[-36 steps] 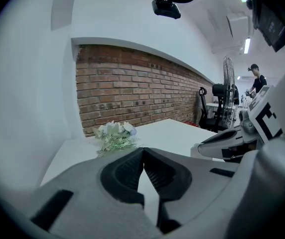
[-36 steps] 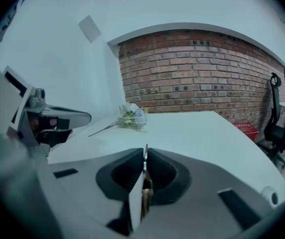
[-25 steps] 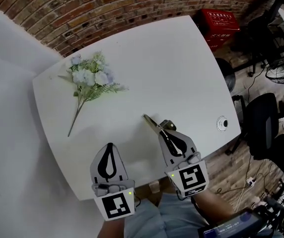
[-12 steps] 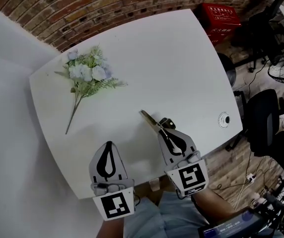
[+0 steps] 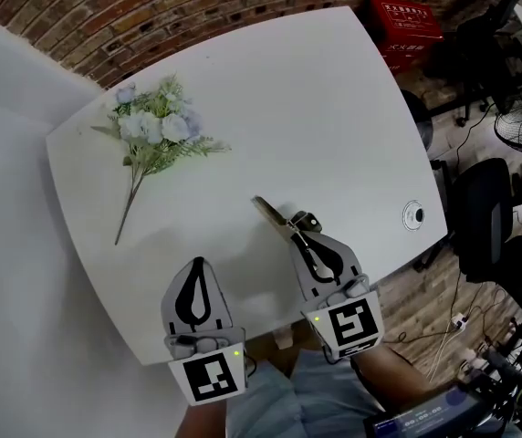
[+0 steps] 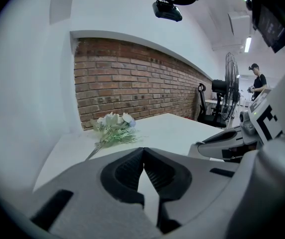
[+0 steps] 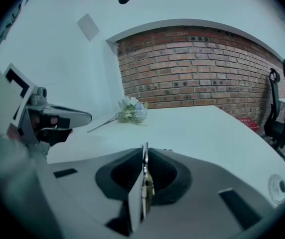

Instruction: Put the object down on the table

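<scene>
Nearest, the left gripper (image 5: pixel 197 267) is seen over the table's near edge, its fingers pressed together at the tips with nothing caught between them. Just to the right of those fingers, the right gripper (image 5: pixel 300 237) is held at about the same level. Its fingers are clamped on a slim metal object (image 5: pixel 270 214), which is seen edge-on between the pads in the right gripper view (image 7: pixel 144 176). A gold-toned blade is shown projecting past the fingertips, up and to the left, over the white table (image 5: pixel 334 117). Whether the blade touches the tabletop cannot be told.

Right of the right fingers, near the table's edge, a round grommet (image 5: pixel 413 214) is noted. Well ahead of the left fingers, a bouquet (image 5: pixel 156 130) of pale flowers is laid flat, stem pointing back toward them. Beyond the table, a brick wall (image 5: pixel 197 7) and a red crate (image 5: pixel 405 21) are visible.
</scene>
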A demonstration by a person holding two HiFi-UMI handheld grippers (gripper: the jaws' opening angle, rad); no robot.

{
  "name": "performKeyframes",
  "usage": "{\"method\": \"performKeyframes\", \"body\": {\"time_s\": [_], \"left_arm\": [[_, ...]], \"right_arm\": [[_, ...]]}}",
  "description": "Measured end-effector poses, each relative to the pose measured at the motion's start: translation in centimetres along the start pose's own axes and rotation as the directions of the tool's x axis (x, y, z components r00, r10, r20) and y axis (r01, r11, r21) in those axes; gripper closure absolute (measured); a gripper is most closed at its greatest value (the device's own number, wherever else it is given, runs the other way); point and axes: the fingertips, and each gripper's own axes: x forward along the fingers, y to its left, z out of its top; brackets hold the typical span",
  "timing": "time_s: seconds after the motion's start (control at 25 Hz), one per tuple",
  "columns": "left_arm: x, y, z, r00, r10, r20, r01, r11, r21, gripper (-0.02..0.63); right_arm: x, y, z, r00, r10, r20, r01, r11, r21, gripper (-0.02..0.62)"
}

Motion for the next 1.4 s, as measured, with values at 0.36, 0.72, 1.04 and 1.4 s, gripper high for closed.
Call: {"method": "performKeyframes", "body": {"time_s": [0.36,0.72,1.04,1.4], "left_arm": [[0.2,0.2,-0.3,1.0,-0.003,-0.001,0.003,1.0,-0.004,0.597],[0.7,0.4,-0.6,1.0,-0.006,-0.005,0.006,1.0,-0.003,0.597],[0.5,0.2,0.5,1.0,-0.001,0.018,0.001,1.0,0.001,0.597],[-1.7,-0.3,5.0,0.993,0.031,0.116,-0.033,0.999,0.015,0.597]], "right_arm": [[0.4,-0.2,-0.3,1.0,-0.01,0.002,0.01,1.0,0.004,0.528],[0.9,-0.2,-0.3,1.0,-0.009,0.005,0.009,1.0,0.003,0.523],[0.5,-0.5,0.7,1.0,-0.018,0.024,0.018,1.0,-0.004,0.524],[-2.0,-0.3,5.6,0.99,-0.001,0.14,0.009,0.999,-0.052,0.538]]}}
